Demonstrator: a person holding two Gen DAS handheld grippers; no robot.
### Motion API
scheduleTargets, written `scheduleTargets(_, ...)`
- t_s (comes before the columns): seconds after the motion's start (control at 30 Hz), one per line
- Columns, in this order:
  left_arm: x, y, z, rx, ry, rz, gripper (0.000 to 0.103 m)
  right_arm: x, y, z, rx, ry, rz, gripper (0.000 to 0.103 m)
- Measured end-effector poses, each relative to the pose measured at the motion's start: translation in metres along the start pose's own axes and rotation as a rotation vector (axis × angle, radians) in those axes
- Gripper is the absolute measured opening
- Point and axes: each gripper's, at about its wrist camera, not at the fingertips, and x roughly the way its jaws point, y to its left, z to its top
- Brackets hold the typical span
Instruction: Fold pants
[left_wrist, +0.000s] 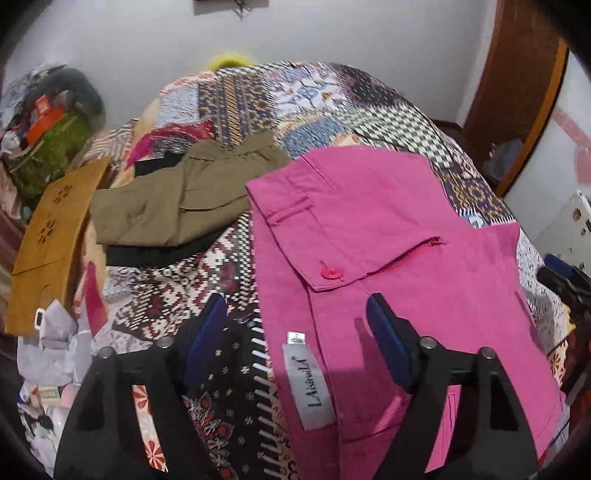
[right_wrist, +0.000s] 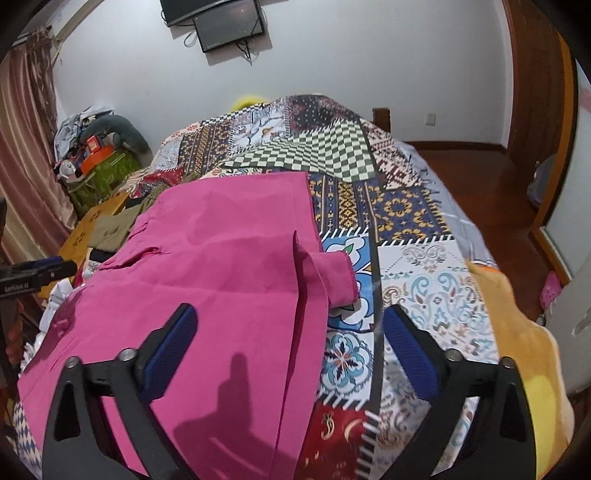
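**Both grippers spread, hovering over pink pants – no grasp yet**

Near, left wrist view: left gripper (left_wrist: 295, 325) is wide apart, holding nothing. Its right finger sits over the waist area of the pink pants (left_wrist: 388, 240); its left finger is over the patchwork bedspread (left_wrist: 177, 280). So it straddles the pants' left edge, lower centre of frame. My read: lined up to pinch that edge. Contact with the cloth can't be confirmed.

White brand label (left_wrist: 308, 384) faces up at the bottom centre, pink button (left_wrist: 332, 274) and waistband flap just above it. Waist end is the near end on this side.

Near, right wrist view: right gripper (right_wrist: 291, 325) is also spread and empty. It straddles the pants' right edge: left finger over pink fabric, right finger over bedspread. A loose leg cuff (right_wrist: 338, 277) sticks out past the edge, mid-frame, so the fold isn't tidy.

Pants lie mostly flat across the bed, centre of both views.

Farther, upper left in the left view: olive garment (left_wrist: 173, 206) stacked on something black, apparently already folded and set aside; mustard piece (left_wrist: 51, 240) at the left edge.

Far, in the right view: white wall, wall-mounted screen (right_wrist: 229, 24) top centre, clutter pile (right_wrist: 96, 147) left.

Judgement: fold is partway; next needs matched edge pinches on both sides.
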Motion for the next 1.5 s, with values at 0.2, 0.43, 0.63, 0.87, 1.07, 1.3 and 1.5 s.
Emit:
scheduleTargets(0.2,0.022,-0.001,0.003,0.006,0.058,-0.072,0.054,0.023,-0.003,0.003,0.003,0.054,0.055,0.072)
scheduleTargets(0.43,0.039,-0.001,0.005,-0.006,0.100,-0.120,0.045,0.044,-0.003,0.007,-0.001,0.104,0.112,0.056)
scheduleTargets(0.63,0.048,0.002,0.012,-0.047,0.152,-0.194,0.030,0.057,-0.009,0.011,0.002,0.146,0.137,0.042)
scheduleTargets(0.87,0.045,-0.003,0.010,-0.001,0.141,-0.151,0.016,0.060,-0.007,0.008,-0.015,0.163,0.154,0.008)
scheduleTargets(1.07,0.046,-0.016,0.004,0.171,0.121,-0.036,0.016,0.061,-0.004,0.011,-0.084,0.160,0.108,0.002)
scheduleTargets(1.3,0.052,-0.010,0.005,0.191,0.114,0.028,0.016,0.061,-0.022,0.007,-0.025,0.178,0.061,0.000)
scheduleTargets(1.5,0.047,0.003,0.009,0.170,0.109,0.015,0.016,0.047,-0.031,0.004,-0.018,0.193,0.044,0.001)
